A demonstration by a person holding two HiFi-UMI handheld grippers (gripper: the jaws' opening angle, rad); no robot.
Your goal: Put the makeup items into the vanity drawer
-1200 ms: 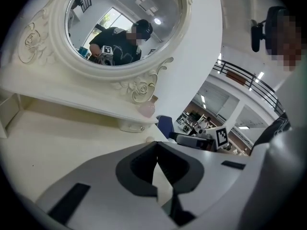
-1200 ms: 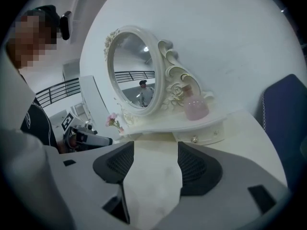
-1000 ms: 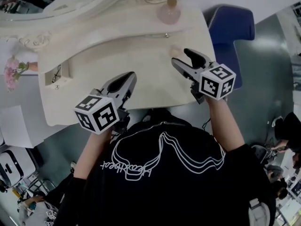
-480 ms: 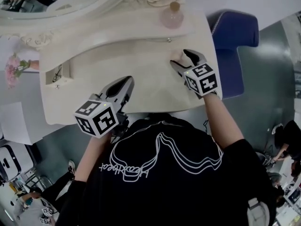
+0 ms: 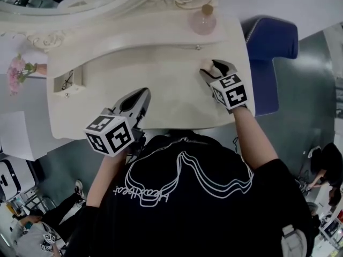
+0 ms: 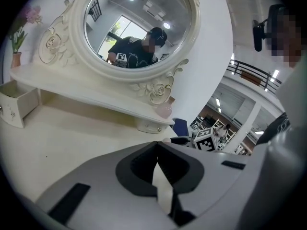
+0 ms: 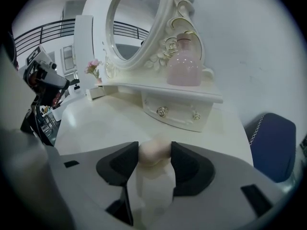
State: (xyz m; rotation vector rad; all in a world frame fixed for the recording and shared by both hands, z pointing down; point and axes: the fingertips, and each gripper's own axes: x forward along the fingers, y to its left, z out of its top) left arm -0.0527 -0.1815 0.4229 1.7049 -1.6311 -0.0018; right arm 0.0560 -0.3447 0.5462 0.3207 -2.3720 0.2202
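makeup item [image 7: 153, 157]: a pale piece with a rounded tip was found near the right edge of the table [image 5: 161, 98], just in front of the raised back shelf.
right hand-held gripper [image 5: 213, 67]: its jaws had just been closing and were seen pressed against both sides of the makeup item, so the item was gripped.
long axis: the item was judged to run along the jaws, with its rounded end at their tips.
left hand-held gripper [image 6: 157, 152]: it was shut on nothing and held over the table's front edge, left of centre.
open drawer [image 5: 69, 82]: it was seen pulled out at the table's left end, well apart from the gripped item.
coming move: a carry leftward across the table was judged necessary. The left hand-held gripper was nearer the open drawer, but the item was held by the right.
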